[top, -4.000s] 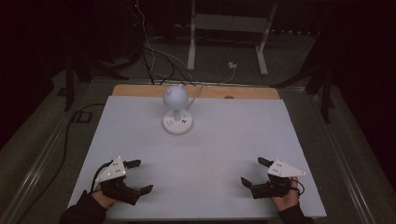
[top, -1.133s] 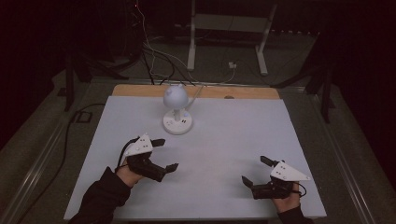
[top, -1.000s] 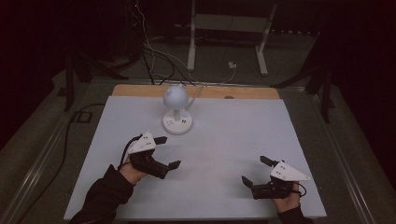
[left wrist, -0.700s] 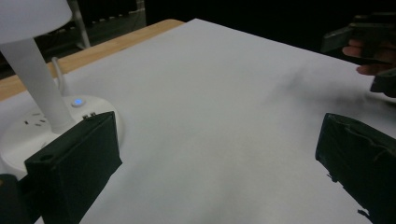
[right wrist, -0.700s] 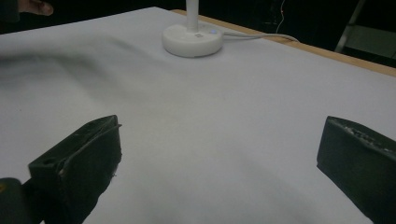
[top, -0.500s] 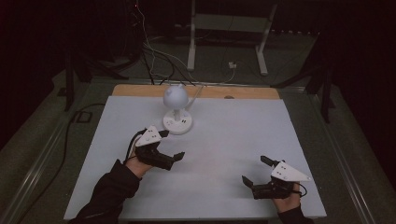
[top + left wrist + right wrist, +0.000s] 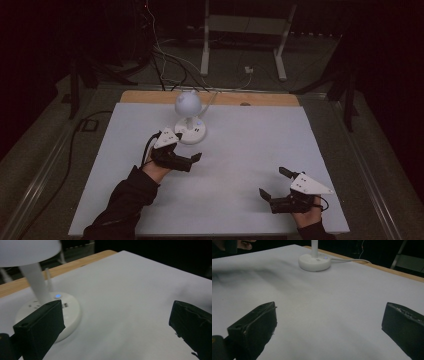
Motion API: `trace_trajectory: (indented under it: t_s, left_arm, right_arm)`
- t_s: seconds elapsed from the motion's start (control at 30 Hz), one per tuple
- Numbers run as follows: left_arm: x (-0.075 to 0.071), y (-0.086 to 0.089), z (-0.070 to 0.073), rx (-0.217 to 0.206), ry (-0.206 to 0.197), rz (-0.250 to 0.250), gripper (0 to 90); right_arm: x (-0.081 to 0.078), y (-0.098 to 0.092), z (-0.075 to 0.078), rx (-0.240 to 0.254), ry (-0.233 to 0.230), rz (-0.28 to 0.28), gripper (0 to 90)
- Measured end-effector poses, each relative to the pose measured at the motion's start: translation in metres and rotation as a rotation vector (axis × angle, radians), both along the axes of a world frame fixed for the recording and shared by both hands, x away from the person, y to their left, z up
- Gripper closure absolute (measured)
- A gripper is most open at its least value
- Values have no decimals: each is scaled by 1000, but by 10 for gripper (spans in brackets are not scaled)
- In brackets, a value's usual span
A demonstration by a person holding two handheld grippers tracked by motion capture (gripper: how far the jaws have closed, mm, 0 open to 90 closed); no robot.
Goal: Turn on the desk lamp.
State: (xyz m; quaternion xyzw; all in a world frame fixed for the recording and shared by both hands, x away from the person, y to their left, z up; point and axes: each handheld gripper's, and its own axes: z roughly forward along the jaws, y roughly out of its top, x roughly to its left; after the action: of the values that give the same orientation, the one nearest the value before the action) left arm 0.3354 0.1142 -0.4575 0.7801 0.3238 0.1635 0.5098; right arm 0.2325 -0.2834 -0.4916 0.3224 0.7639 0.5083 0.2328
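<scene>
So the small white desk lamp (image 7: 189,117) sits at about 12 o'clock on the white table (image 7: 250,150), toward the far edge, with its round base (image 7: 50,312) flat on the surface and a tiny blue light (image 7: 57,295) glowing on top of it. Its dome head is up on a short stem, and a white cord (image 7: 352,260) runs off the back toward the wooden strip (image 7: 270,99) along the far side.

The left gripper (image 7: 186,146) is right next to the lamp, at roughly 7 o'clock from the base, jaws spread wide with nothing between them. In the left gripper view one jaw sits just in front of the base rim; can't tell if it's actually touching.

The right gripper (image 7: 272,184) is way off at about 4 o'clock on the table, well apart from the lamp, jaws also wide apart and holding nothing, just bare tabletop between them.
</scene>
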Motion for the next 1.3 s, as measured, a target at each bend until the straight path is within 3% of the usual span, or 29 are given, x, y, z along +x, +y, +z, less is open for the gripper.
trace_trajectory:
  t_s: [0.13, 0.23, 0.3, 0.4, 0.53, 0.7, 0.87, 1.07, 1.2, 1.3]
  left_arm:
    - [6, -4, -1, -19, 20, 78, 3]
    - [7, -9, -3, 15, 9, 132, 3]
    - [9, -11, -4, 13, 10, 161, 4]
    - [13, -13, -5, -2, 14, 183, 4]
    - [17, -19, -7, 7, 23, 197, 4]
    - [22, -26, -9, 17, 49, 251, 4]
    - [26, -31, -10, 29, 38, 310, 6]
    - [31, -35, -13, 10, 42, 336, 15]
    - [34, -36, -14, 21, 31, 359, 61]
    - [35, -37, -17, 40, 17, 402, 119]
  right_arm:
    - [0, 0, 0, 4, 3, 0, 0]
    - [0, -1, 0, 6, 3, -2, 0]
    - [0, -2, 0, 6, 2, -1, 0]
    - [0, -2, 0, 9, 2, -3, 0]
    - [0, -1, 0, 6, 3, -1, 0]
    - [0, -2, 0, 8, 2, -3, 0]
    - [0, -2, 0, 10, 2, -2, 0]
    - [0, -2, 0, 11, 1, -1, 0]
    - [0, -2, 0, 12, 3, 0, 0]
    - [0, -2, 0, 13, 2, 1, 0]
